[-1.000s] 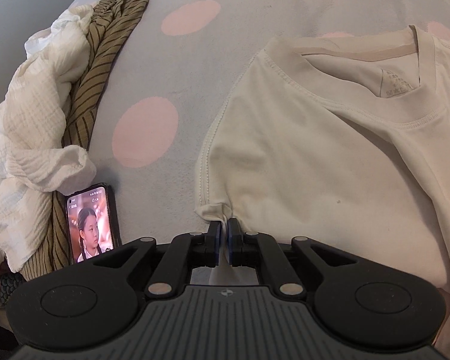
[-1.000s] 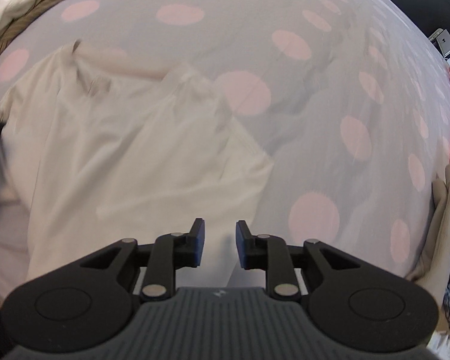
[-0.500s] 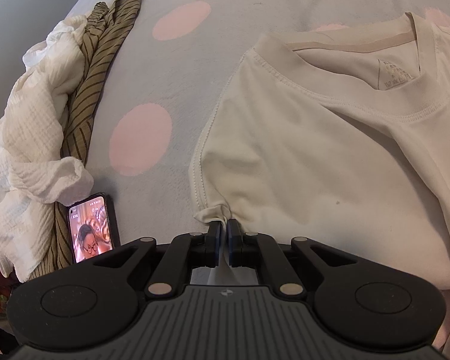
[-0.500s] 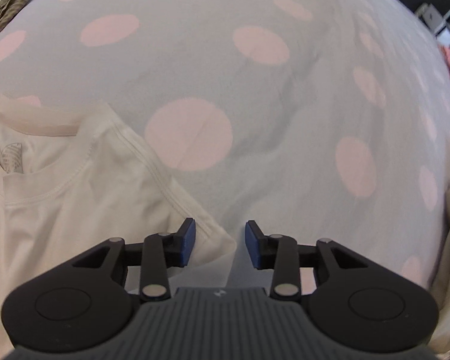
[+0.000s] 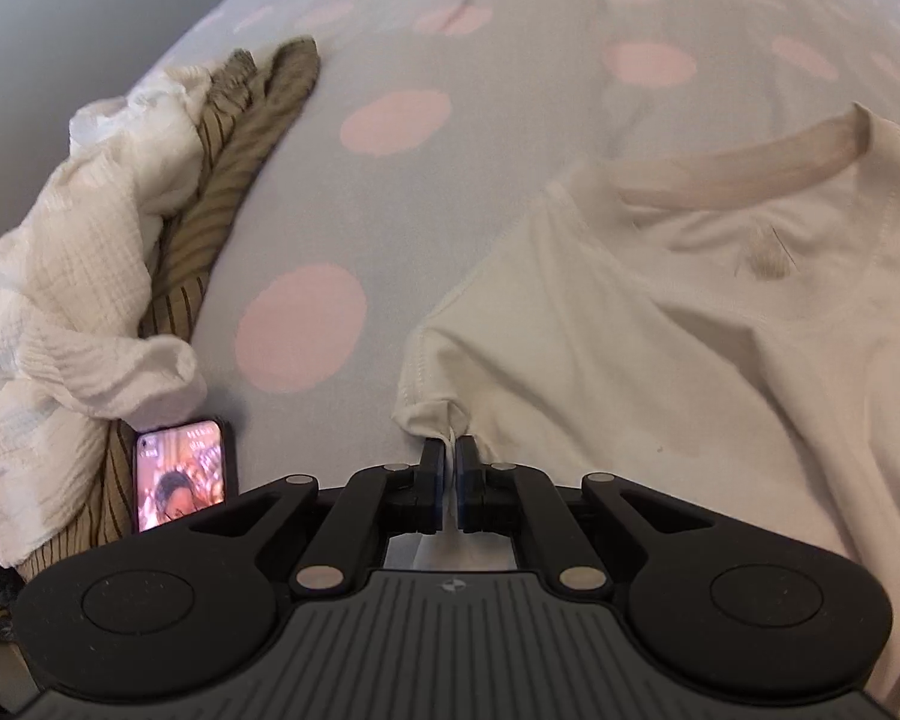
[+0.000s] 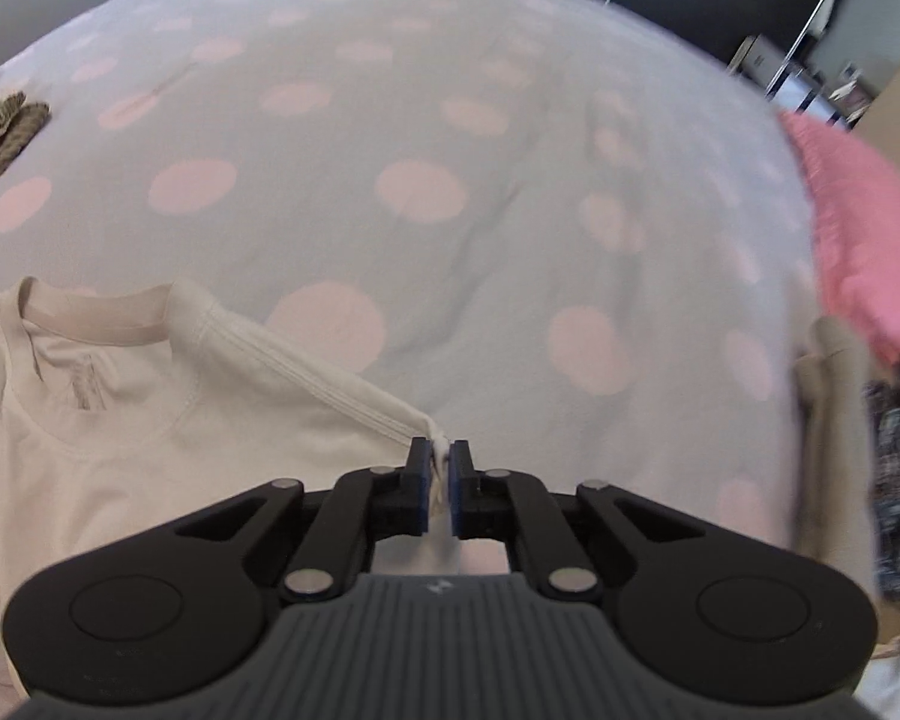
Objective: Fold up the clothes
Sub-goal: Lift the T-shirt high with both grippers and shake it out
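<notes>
A cream T-shirt (image 5: 690, 360) lies on a grey bed cover with pink dots (image 5: 402, 192), collar toward the far side. My left gripper (image 5: 449, 450) is shut on the shirt's left sleeve edge, which bunches at the fingertips. In the right wrist view the same shirt (image 6: 120, 432) fills the lower left. My right gripper (image 6: 441, 450) is shut on the shirt's right sleeve corner, and the hem stretches taut from the collar to the tips.
A white crinkled garment (image 5: 60, 300) and a brown striped one (image 5: 234, 180) are piled at the left, with a lit phone (image 5: 180, 468) beside them. A pink cloth (image 6: 858, 228) and a beige and patterned pile (image 6: 858, 450) lie at the right edge.
My right gripper moved right to the shirt's sleeve corner and closed on it, pulling it taut. My left gripper kept its hold and the view tilted up, showing more of the bed.
</notes>
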The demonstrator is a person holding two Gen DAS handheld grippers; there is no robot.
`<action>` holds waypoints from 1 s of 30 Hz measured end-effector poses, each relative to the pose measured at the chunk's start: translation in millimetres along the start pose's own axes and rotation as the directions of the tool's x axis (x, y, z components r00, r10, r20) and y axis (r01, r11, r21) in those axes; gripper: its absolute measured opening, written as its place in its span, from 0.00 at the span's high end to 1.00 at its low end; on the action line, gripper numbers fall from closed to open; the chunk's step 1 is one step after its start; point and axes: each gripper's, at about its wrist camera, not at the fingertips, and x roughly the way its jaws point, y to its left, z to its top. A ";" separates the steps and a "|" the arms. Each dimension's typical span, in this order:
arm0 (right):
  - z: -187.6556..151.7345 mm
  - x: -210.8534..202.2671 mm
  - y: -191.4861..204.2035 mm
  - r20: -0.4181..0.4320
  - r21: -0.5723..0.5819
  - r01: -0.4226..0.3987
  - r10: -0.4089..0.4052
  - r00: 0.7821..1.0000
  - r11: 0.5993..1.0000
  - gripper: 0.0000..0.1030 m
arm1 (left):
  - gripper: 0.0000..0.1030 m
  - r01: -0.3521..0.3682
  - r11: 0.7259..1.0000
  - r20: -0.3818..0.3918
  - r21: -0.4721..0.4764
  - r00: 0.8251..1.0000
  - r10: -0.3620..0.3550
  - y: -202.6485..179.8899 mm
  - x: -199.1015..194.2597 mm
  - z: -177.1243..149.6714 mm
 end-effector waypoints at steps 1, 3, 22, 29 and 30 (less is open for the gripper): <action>0.4 -12.5 -3.7 0.030 -0.004 0.028 -0.028 0.999 1.000 0.94 | 0.98 0.010 1.000 0.033 -0.001 0.999 -0.010 1.3 -8.8 1.7; 0.2 -39.5 -12.3 0.088 0.002 0.071 -0.070 0.994 0.998 0.94 | 0.98 0.031 1.000 0.098 -0.001 0.995 -0.031 3.9 -26.3 5.1; -16.6 -367.0 -72.9 0.660 0.294 0.326 -0.438 0.611 0.898 0.94 | 0.99 0.141 0.989 0.755 0.054 0.642 -0.133 104.7 -332.1 66.9; -38.5 -441.7 -64.8 0.735 0.362 0.348 -0.494 0.464 0.865 0.94 | 0.99 0.127 0.991 0.885 0.037 0.456 -0.091 111.2 -414.6 45.7; -43.3 -448.6 -64.0 0.739 0.371 0.345 -0.499 0.453 0.862 0.94 | 0.99 0.138 0.990 0.892 0.040 0.442 -0.098 112.9 -421.1 42.3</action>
